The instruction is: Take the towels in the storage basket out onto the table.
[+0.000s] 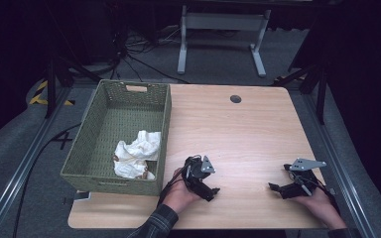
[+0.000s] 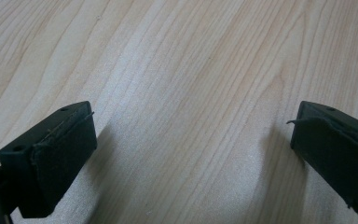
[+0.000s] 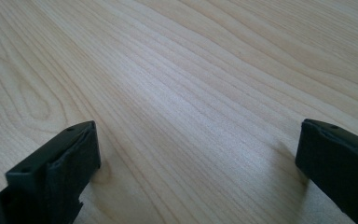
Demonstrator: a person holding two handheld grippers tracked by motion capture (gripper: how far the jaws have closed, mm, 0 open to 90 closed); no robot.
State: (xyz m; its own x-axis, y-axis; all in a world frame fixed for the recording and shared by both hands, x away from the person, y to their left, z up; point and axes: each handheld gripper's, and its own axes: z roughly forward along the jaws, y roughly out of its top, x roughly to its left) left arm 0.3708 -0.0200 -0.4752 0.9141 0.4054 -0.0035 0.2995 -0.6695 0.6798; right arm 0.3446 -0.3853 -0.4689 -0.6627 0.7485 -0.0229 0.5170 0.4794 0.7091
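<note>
a: what is closest to the person?

b: at the near edge of the worktop (image 1: 238,134) are the two hands. the left hand (image 1: 178,194) holds the left claw (image 1: 213,192), low over the wood and just beside the near right corner of the basket. the right hand (image 1: 317,202) holds the right claw (image 1: 275,188) near the right edge of the worktop, well apart from the left one.

a: how do the jaws stand?

b: both are spread wide. in the left gripper view the left claw (image 2: 191,154) has only bare wood between its two black jaws. the right gripper view shows the same for the right claw (image 3: 198,163). neither claw pinches anything.

a: and what is farther away?

b: the green woven basket (image 1: 164,129) stands on the left part of the worktop. inside it, in the near right part, lies a crumpled white cloth (image 1: 136,152). the left claw is near the cloth, but the basket wall is between them. farther back, close to the far edge, there is a small dark round hole (image 1: 235,99) in the wood. behind the worktop i see a white metal frame (image 1: 222,34) on the grey floor.
</note>
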